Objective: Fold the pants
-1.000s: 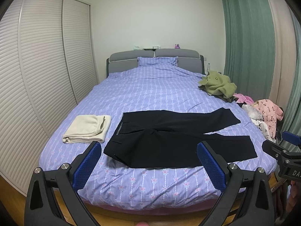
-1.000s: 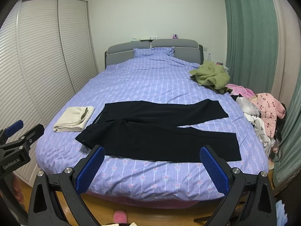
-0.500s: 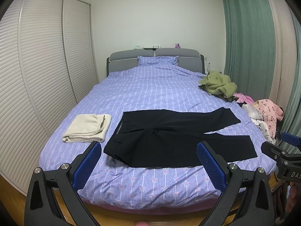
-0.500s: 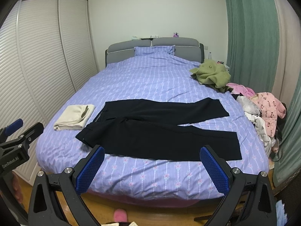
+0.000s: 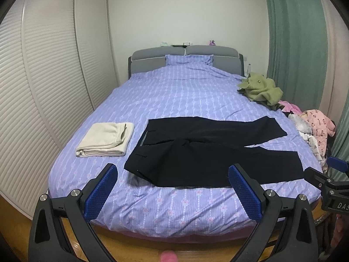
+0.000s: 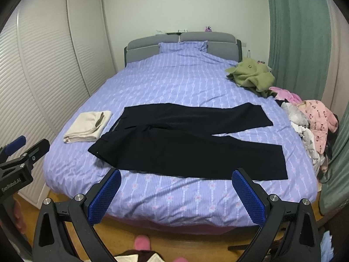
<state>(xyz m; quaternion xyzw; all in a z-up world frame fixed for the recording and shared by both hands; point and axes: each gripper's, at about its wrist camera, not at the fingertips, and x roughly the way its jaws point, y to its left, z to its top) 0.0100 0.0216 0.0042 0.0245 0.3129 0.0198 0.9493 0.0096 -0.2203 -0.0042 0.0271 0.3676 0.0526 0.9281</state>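
The left gripper (image 5: pixel 172 187) is held at the foot of the bed, its two blue-padded fingers spread wide with nothing between them. The right gripper (image 6: pixel 175 193) is held the same way, fingers wide apart and empty, a little to the right of the left one; each shows at the edge of the other's view. Neither touches the bedding.

Ahead of both grippers, well clear of the fingertips, the black pants (image 5: pixel 209 150) lie flat on the near half of the bed (image 5: pixel 174 91). The waistband is toward the left, the two legs run out to the right and spread apart in a narrow V. The near leg lies closest to the foot edge, just beyond the fingers in both views; the far leg angles away toward the right side of the bed.

Just left of the waistband, apart from it, sits a folded cream garment (image 5: pixel 106 138). Farther up on the right edge lies a crumpled green garment (image 5: pixel 259 89), and below it a heap of pink and white clothes (image 5: pixel 312 126) at the right side. A pillow (image 5: pixel 188 59) leans on the grey headboard (image 5: pixel 157 60). Louvred wardrobe doors (image 5: pixel 50 69) stand on the left and a green curtain (image 5: pixel 296 39) hangs on the right. A pink slipper (image 6: pixel 142 243) shows on the wooden floor below the right gripper.
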